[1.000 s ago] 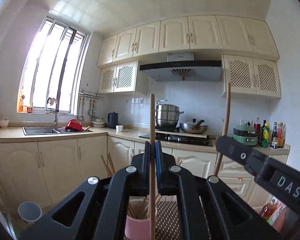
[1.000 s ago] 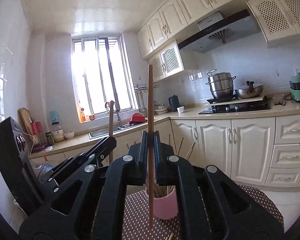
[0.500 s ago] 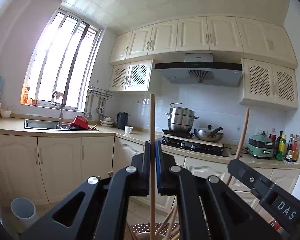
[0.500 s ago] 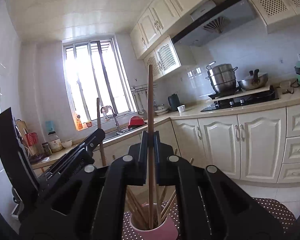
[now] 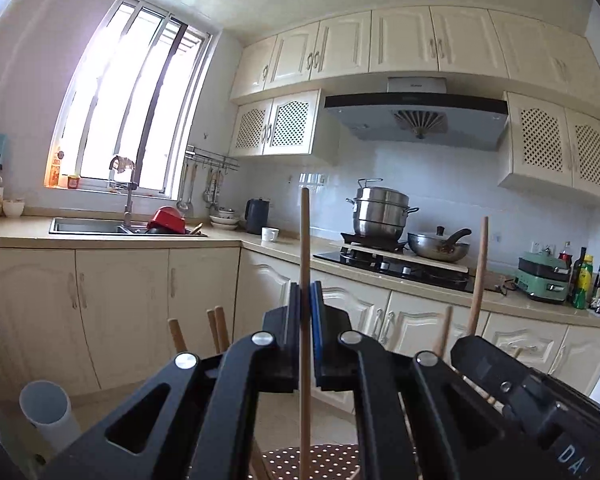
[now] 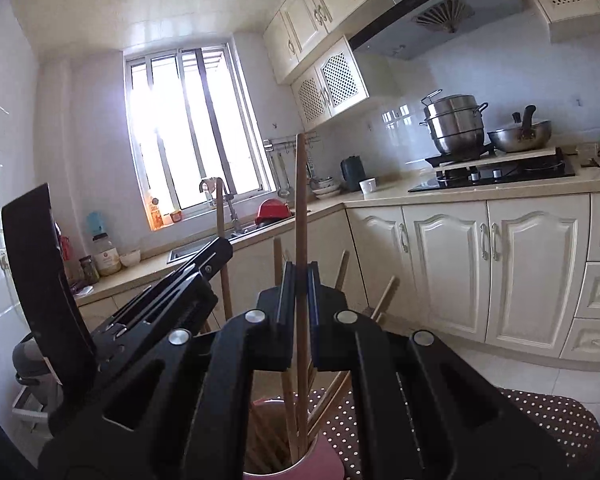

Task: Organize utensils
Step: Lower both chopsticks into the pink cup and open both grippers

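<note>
My left gripper [image 5: 305,300] is shut on a wooden chopstick [image 5: 305,248] held upright. Its lower end hangs over the dotted cloth [image 5: 332,460]. My right gripper [image 6: 300,280] is shut on another wooden chopstick [image 6: 301,200], whose lower end is inside the pink cup [image 6: 316,460]. The cup holds several chopsticks [image 6: 340,384] that lean outward. The right gripper also shows in the left wrist view [image 5: 512,384] with its chopstick [image 5: 479,272]. The left gripper shows in the right wrist view [image 6: 172,300].
A brown dotted cloth [image 6: 540,416] covers the surface under the cup. Cream cabinets [image 6: 480,264], a sink [image 5: 92,226] and a stove with pots [image 5: 396,248] lie beyond. A white bin [image 5: 46,408] stands on the floor at left.
Both grippers have lowered toward the cup with their chopsticks. The right chopstick's tip has gone deeper into the pink cup. The cup has slid out of the left wrist view.
</note>
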Motion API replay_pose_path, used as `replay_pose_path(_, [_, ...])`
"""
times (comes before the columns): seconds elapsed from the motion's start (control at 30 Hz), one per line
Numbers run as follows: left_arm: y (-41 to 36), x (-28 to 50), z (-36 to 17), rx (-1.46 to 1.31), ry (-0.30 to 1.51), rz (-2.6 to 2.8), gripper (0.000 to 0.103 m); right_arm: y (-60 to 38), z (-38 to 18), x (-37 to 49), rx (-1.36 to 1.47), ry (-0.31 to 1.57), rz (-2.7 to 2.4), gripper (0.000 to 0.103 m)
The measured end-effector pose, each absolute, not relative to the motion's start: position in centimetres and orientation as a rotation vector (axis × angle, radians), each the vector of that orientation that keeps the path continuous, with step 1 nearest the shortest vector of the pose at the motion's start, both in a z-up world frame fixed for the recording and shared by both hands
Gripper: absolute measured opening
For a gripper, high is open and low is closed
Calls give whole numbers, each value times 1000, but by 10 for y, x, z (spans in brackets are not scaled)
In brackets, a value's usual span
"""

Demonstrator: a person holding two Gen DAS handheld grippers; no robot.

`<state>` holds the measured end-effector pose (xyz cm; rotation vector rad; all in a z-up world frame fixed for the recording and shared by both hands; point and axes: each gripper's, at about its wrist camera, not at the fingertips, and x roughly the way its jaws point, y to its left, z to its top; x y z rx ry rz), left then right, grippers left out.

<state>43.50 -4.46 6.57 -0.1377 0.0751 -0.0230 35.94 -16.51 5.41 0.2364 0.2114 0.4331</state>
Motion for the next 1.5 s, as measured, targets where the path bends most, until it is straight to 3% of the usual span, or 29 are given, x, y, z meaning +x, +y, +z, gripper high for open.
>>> replay_pose_path(0.97, [-39,403,-5,-86,230,-86,8,-151,7,354,222,430,447,6])
replay_pose_path(1.5, [-33,375,3,-63,250,-61,12,-163,3,331,253,497,400,7])
